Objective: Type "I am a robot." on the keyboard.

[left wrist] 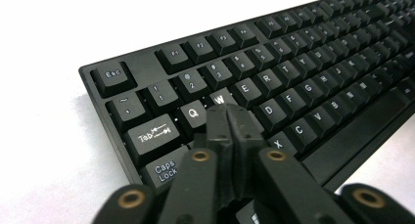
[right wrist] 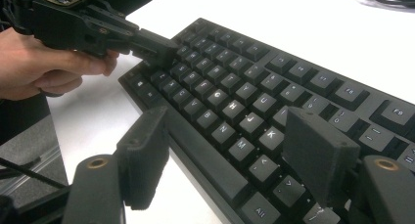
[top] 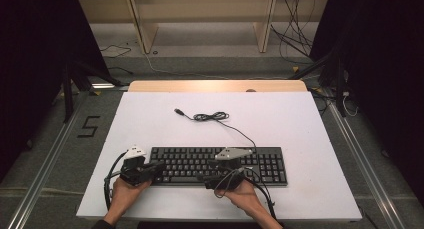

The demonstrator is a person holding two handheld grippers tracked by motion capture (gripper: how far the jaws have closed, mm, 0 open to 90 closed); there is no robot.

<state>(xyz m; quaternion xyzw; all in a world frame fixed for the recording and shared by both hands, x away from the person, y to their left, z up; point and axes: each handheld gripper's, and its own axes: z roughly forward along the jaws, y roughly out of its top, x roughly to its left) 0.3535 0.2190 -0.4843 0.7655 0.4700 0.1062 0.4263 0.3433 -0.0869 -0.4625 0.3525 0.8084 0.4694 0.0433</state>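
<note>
Leftmost in the high view, the left gripper (top: 159,167) rests at the near-left corner of the black full-size plastic keyboard (top: 260,164), which lies on the white rectangular table top (top: 150,119) close to the person's edge. Its jaws are closed together with nothing between them, and the left gripper view shows the joined tips (left wrist: 227,117) set down at the W key (left wrist: 220,99), between the Q key (left wrist: 193,112) and the row below. The work in hand appears to be pressing keys with a closed tip; judged from these pictures, one key is being touched and no sign tells how many presses remain. Toward the middle, the right gripper (top: 212,179) hovers at the keyboard's near edge, held in the right hand (top: 245,194). The right gripper view shows its jaws standing wide apart, the tips (right wrist: 230,150) straddling the lower letter rows and gripping nothing; it also shows the left hand (right wrist: 44,62) and its gripper pointing down onto the far-left keys. Farther right and back, the high view alone gives the keyboard's thin black cable (top: 212,117), loosely coiled on the table with its plug lying free, unconnected. Key legends are legible in the gripper views, not from above.
</note>
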